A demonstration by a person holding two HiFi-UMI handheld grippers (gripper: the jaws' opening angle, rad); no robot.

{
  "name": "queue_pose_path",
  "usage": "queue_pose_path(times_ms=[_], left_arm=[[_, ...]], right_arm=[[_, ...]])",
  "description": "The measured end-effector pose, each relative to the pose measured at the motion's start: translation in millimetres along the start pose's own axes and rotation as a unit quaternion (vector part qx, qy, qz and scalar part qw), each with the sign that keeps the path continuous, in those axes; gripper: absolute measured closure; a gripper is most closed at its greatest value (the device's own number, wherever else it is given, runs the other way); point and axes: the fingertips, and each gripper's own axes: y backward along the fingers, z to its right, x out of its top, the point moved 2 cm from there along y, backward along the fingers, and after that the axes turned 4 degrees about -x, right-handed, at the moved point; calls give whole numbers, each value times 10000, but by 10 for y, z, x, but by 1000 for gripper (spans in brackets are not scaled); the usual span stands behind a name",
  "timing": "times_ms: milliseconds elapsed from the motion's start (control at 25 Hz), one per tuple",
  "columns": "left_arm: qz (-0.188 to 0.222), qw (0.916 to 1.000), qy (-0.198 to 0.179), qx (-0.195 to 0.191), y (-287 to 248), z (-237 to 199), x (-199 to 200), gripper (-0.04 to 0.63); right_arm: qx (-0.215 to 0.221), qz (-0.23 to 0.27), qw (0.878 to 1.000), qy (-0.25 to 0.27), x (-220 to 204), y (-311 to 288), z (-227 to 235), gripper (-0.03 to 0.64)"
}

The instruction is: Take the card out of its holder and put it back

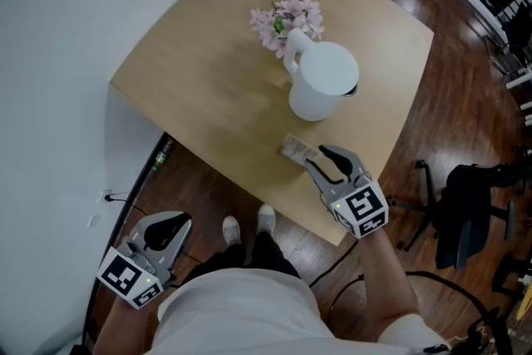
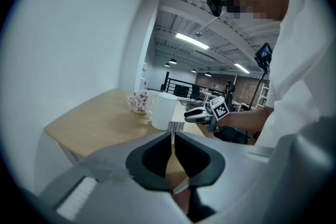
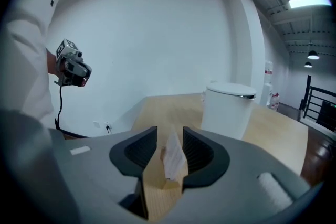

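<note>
Left gripper [image 1: 173, 222] hangs clear of the bench's [image 1: 208, 79] near-left edge, fingers clenched on nothing. I have the right gripper [image 1: 314, 159] released, straddling the card [image 1: 293, 148] in its holder [image 3: 167, 182] by the near edge.

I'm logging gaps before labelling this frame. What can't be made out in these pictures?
Card print: too small in the head view, edge-on in the right gripper view.
Holder: head view, mostly hidden under the card and right gripper.
White jug contents: covered by its lid, every view.
</note>
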Motion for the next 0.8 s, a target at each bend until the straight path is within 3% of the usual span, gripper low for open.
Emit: queue_pose_path(times_ms=[400,560,800], left_arm=[[3,9976,-377,-575,351,-3,-196,569],[116,9955,-507,-791,759,-72,-403,569],[287,9912,-707,-1083,1591,-40,-817,569]], right_arm=[[-688,80,9975,-160,5,757,-729,471],[-1041,36,9945,-108,41,1015,-1346,466],[-1407,99,9895,-321,161,1393,-2699,463]])
